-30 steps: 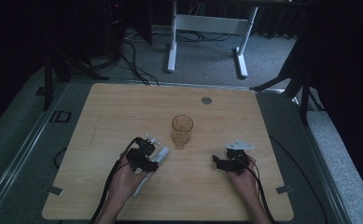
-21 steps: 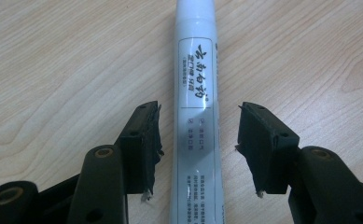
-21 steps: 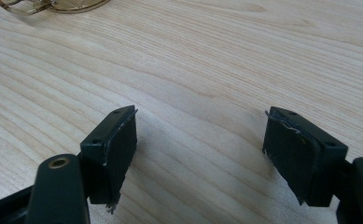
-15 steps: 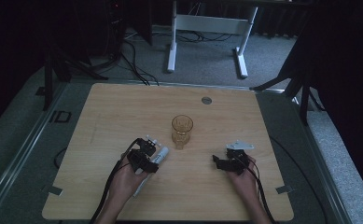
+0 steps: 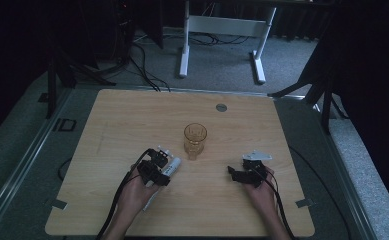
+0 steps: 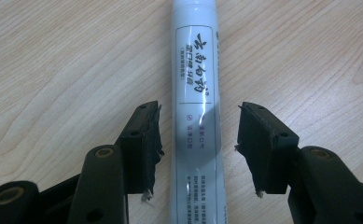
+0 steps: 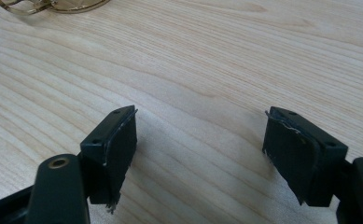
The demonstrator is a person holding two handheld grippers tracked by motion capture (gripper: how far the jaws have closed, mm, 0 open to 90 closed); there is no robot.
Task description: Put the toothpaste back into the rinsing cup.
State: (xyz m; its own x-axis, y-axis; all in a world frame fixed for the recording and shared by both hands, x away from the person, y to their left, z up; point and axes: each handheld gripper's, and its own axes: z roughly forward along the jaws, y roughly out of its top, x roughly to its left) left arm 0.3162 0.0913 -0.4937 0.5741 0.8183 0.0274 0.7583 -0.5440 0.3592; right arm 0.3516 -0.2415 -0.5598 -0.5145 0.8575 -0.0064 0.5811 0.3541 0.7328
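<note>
Lower left of centre in the high view: left gripper [image 5: 158, 161] sits over a white plastic tube with black printed lettering [image 5: 170, 166], which lies flat on the light wooden table [image 5: 112, 125] and runs diagonally from under the left hand [image 5: 134, 192] up toward frame centre. Left gripper view: the tube runs bottom centre to top centre, jaws spread wide, one on each side of it, a visible gap on both sides, neither pad [image 6: 149, 135] touching. The tube rests on the wood, not lifted. Right gripper [image 5: 238, 174] is lower right of centre in the high view, held by the right hand [image 5: 261, 192], well apart from the tube. Right gripper view: jaws spread wide over bare wood grain, nothing between them; gold-tinted edge of the glass at the upper left corner. Amber transparent drinking glass [image 5: 195, 139] stands upright at mid-frame in the high view, just up and right of the tube's far end; can't tell if they touch. Small round grey disc [image 5: 221, 107] is set in the tabletop above centre, near the far edge. Cables trail from both grippers toward the bottom of the frame.
</note>
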